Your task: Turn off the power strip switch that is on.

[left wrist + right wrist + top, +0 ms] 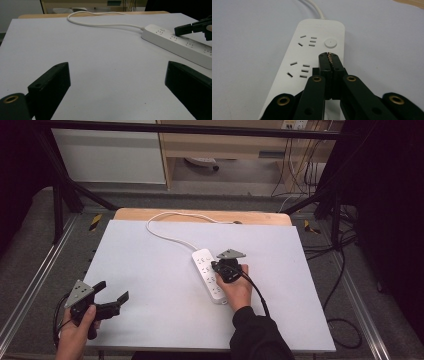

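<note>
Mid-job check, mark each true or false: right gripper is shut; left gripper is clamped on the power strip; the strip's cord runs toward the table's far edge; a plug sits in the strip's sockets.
1. The right gripper is shut. True.
2. The left gripper is clamped on the power strip. False: it is open, apart from the strip, over bare table.
3. The cord runs toward the far edge. True.
4. A plug sits in the sockets. False: the visible sockets are empty.

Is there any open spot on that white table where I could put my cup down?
Yes. The white table is bare left of the power strip, out to the open left claw, and right of it to the far edge. It is crowded around the strip, where the shut right claw hovers.
</note>
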{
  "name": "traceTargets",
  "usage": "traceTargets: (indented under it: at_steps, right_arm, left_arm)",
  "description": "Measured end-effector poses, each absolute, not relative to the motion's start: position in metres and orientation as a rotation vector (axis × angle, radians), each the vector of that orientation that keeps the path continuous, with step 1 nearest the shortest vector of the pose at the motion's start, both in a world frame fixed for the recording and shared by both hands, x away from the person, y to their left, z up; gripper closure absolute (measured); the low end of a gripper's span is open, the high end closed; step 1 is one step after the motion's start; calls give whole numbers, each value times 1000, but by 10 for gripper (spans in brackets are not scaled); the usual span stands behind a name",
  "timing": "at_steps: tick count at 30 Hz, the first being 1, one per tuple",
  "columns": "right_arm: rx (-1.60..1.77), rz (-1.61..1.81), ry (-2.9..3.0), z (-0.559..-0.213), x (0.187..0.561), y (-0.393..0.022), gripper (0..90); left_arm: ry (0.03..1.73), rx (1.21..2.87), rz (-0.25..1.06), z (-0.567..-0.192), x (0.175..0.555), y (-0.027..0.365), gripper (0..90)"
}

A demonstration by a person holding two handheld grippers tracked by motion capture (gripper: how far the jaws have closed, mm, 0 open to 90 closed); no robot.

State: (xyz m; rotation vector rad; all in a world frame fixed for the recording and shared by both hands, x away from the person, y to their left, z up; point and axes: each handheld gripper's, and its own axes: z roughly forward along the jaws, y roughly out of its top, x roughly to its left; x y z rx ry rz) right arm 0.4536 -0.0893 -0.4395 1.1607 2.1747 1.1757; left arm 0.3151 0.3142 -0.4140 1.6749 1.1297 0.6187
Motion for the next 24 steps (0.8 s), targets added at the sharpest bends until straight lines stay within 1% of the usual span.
traceTargets:
  at_steps: [24]
  right_arm:
    - [1142,1154,2178,-439,453,-88,900]
  left_arm:
    - [1133,1676,619,-414,315,314,62]
